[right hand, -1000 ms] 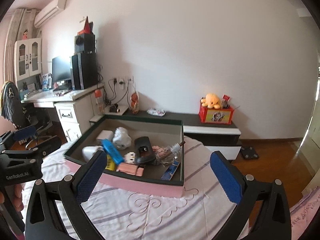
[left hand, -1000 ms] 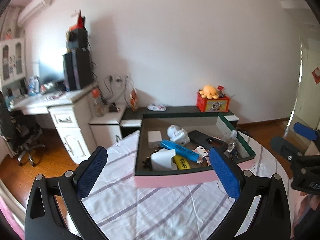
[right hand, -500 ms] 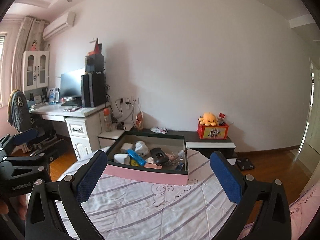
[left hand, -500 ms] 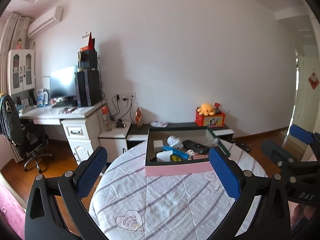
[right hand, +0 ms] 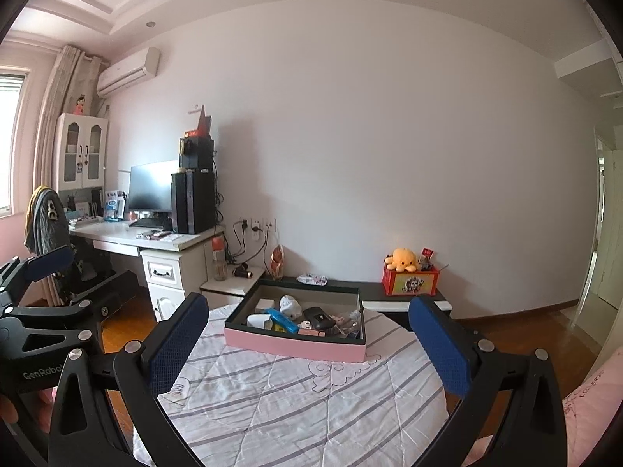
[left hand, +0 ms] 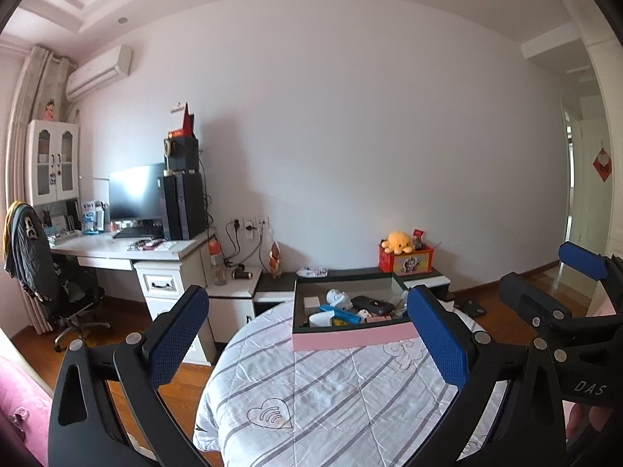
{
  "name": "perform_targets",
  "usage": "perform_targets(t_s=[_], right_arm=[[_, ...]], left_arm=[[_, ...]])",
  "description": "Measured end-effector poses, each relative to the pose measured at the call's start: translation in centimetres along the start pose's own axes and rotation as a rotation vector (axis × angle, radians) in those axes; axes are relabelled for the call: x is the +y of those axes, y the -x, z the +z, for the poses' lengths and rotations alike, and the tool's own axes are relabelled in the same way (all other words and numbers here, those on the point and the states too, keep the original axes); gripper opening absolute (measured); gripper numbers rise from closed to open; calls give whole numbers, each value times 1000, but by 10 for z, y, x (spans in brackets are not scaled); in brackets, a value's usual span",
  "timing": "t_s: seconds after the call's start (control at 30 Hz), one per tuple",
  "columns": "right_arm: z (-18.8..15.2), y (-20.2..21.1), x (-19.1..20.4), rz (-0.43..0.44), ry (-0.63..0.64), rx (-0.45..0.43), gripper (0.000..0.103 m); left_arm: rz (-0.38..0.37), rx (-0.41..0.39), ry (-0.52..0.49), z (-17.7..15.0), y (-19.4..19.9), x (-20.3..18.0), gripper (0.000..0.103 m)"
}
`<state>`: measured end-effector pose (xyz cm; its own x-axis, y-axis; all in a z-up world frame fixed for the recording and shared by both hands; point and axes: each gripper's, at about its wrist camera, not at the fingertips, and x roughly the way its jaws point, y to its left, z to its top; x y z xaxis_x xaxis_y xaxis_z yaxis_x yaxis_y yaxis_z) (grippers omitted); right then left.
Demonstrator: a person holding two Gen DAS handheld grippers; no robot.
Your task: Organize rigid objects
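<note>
your left gripper (left hand: 307, 334) and right gripper (right hand: 307, 340) both hang with jaws wide apart and nothing between them, well back from the work. under them the quilt (right hand: 296, 401) lies bare. farther off, the tray (right hand: 296, 344) sits on the far part of the quilt, and all the loose things are inside it in a jumble: a blue bar (right hand: 281, 320), a white figure (right hand: 290, 305), a black case (right hand: 318, 318). judging by that, gathering looks done, though nothing is sorted within the tray. against a second ago, you have pulled both grippers back and up: the tray looks smaller and farther, and the room fills more of each view.
</note>
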<state>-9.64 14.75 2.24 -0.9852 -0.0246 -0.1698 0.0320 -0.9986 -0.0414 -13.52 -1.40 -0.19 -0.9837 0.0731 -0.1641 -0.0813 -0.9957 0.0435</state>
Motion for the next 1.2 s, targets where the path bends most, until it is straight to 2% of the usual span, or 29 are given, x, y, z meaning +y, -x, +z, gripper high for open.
perform_targets(t_s=[0.43, 1.2], right_arm=[[7, 55, 18, -11, 24, -75, 103], [11, 80, 32, -13, 45, -124, 103]], left_arm=[[29, -84, -8, 9, 58, 6, 103], [38, -135, 4, 15, 89, 12, 103]])
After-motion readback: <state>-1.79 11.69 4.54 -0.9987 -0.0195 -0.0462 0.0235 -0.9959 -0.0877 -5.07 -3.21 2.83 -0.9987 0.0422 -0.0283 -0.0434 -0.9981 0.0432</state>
